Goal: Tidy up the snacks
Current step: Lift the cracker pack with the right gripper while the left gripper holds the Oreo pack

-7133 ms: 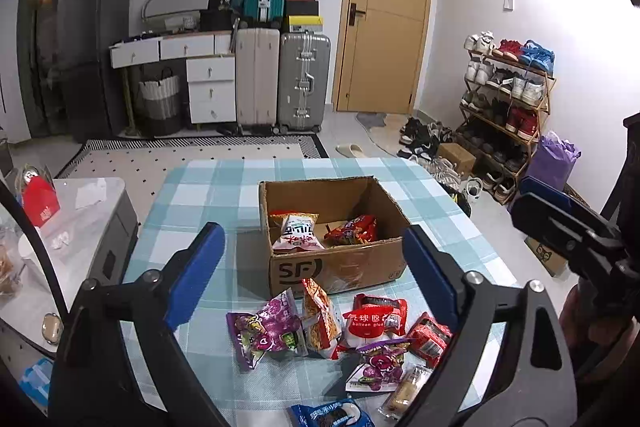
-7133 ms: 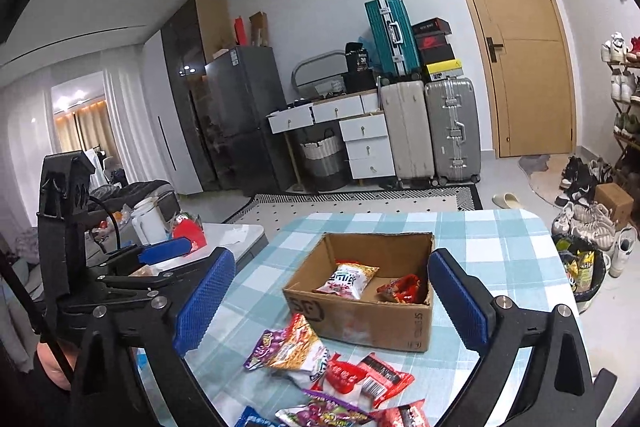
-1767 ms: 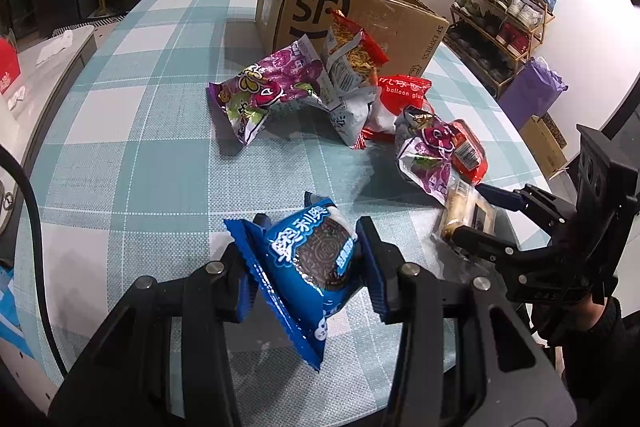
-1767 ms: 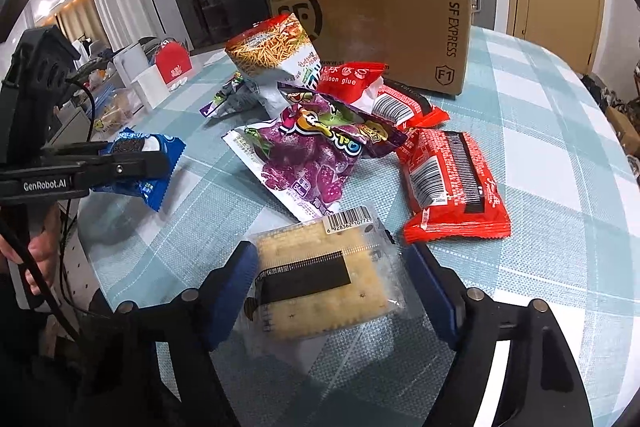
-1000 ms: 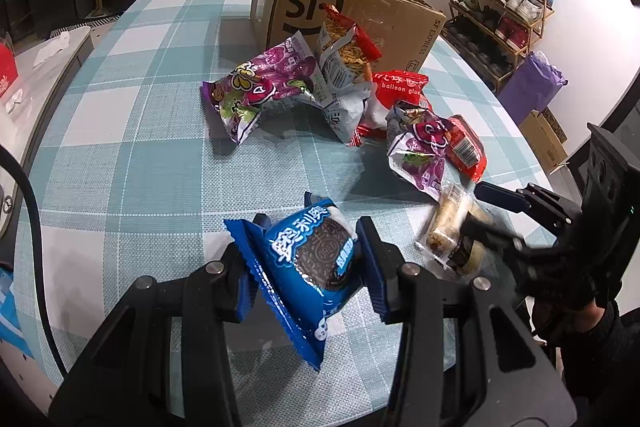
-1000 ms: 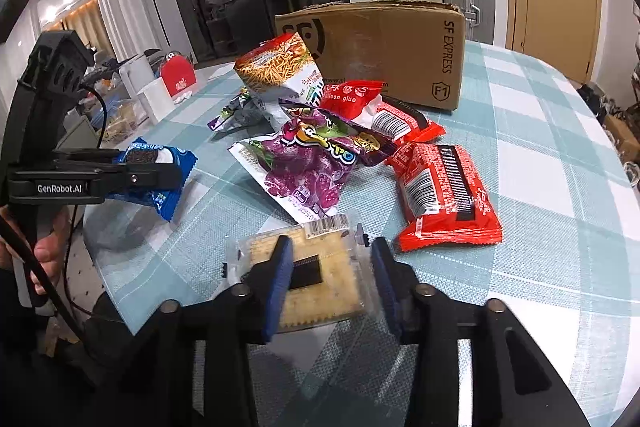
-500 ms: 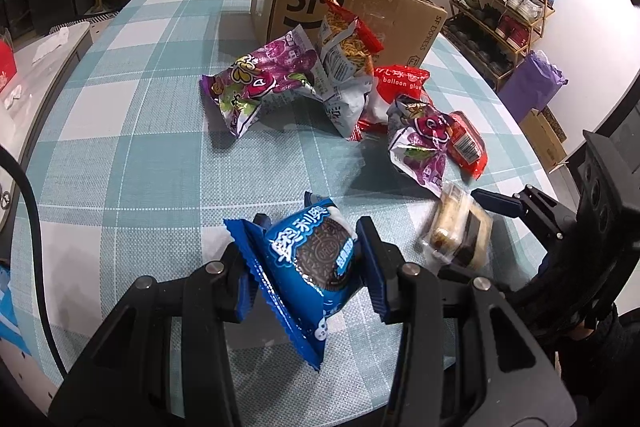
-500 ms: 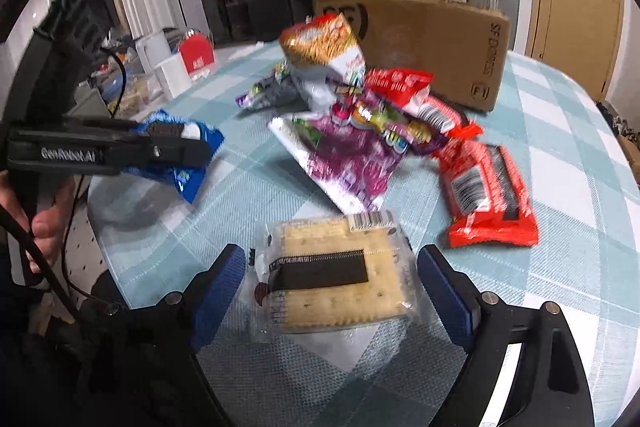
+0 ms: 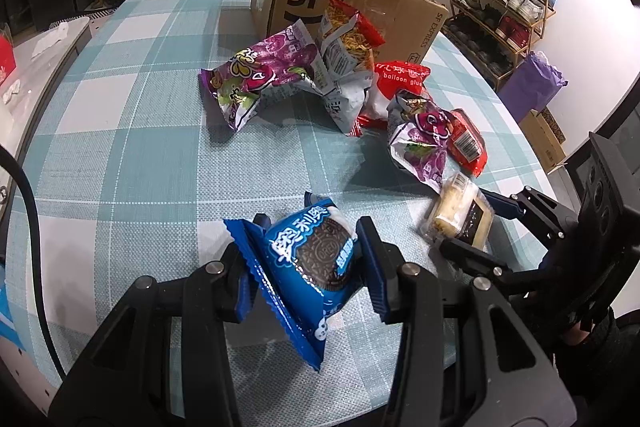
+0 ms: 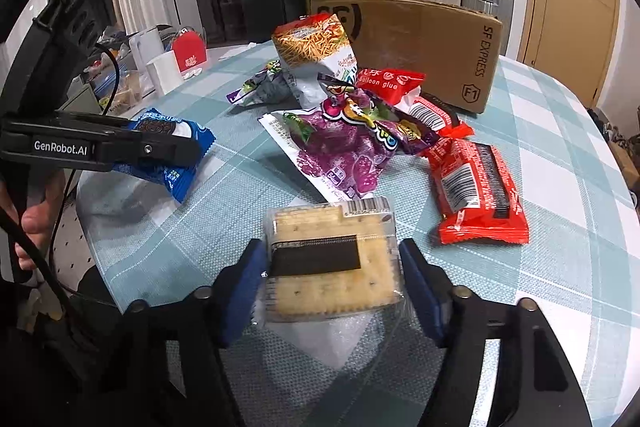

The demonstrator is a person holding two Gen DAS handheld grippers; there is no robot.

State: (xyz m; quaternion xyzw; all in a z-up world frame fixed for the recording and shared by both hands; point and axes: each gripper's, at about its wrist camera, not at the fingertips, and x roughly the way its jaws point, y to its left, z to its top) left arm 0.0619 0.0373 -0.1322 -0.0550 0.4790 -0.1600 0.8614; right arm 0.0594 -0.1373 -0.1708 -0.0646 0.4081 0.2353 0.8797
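The clear plastic pack of square crackers (image 10: 334, 259), squeezed by the right gripper (image 10: 332, 267) near the tabletop's front edge, could slip or crack, and the shiny blue cookie bag (image 9: 310, 259) squeezed in the left gripper (image 9: 306, 259) could slide out too.

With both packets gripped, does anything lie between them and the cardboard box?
Yes. The loose snack pile lies on the table directly in front of the SF Express box, between it and the Oreo packet and cracker packet.

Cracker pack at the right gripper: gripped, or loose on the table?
Gripped: both blue pads press the sides of the cracker pack in the right gripper.
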